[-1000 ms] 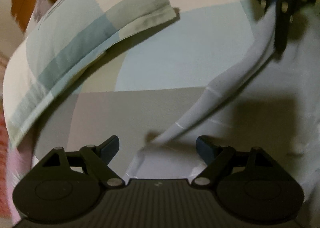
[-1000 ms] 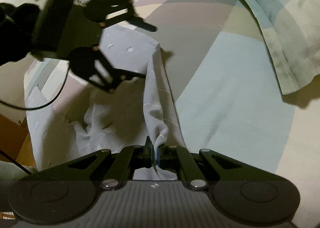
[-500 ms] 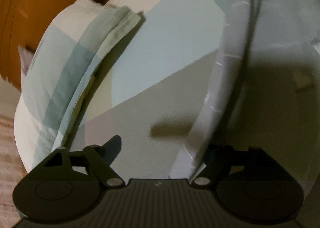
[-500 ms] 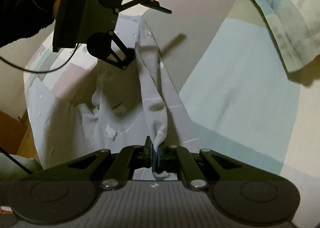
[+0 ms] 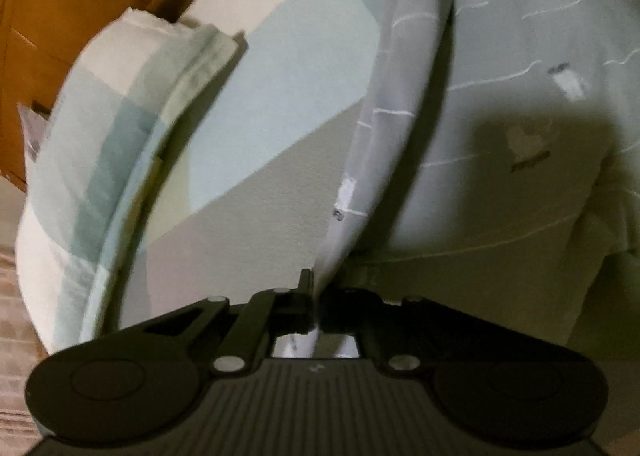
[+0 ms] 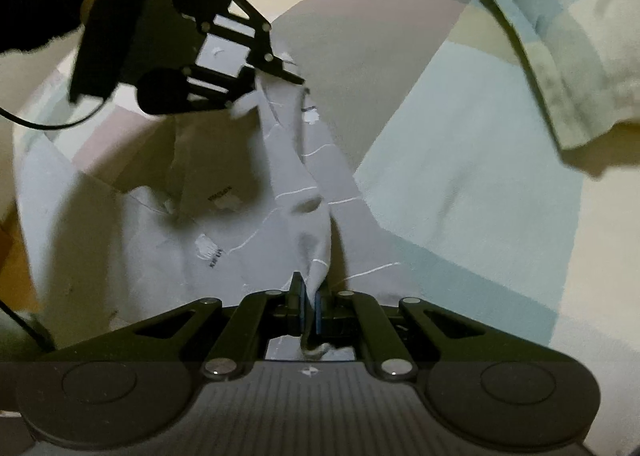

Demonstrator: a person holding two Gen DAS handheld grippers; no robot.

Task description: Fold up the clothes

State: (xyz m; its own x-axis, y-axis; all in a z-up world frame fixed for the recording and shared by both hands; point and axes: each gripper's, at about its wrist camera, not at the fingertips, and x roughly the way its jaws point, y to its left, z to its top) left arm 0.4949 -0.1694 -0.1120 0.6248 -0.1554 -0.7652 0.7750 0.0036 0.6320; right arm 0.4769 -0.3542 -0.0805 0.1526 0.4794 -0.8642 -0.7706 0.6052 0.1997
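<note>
We're in a home bedroom: pastel patchwork bedsheet (image 5: pixel 280 104), matching plump pillow (image 5: pixel 104 144) left, orange wooden headboard (image 5: pixel 60 8) beyond.

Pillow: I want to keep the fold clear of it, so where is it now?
In the left wrist view the pillow lies on the left, on the patchwork bedsheet by the wooden headboard, apart from the grey garment.

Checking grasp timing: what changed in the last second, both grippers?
The left gripper, open a second ago, moved onto the lifted edge of the pale grey garment and shut on it. The right gripper stayed clamped on the same edge, now stretched between them. The pillow and patchwork bedsheet are unchanged.
</note>
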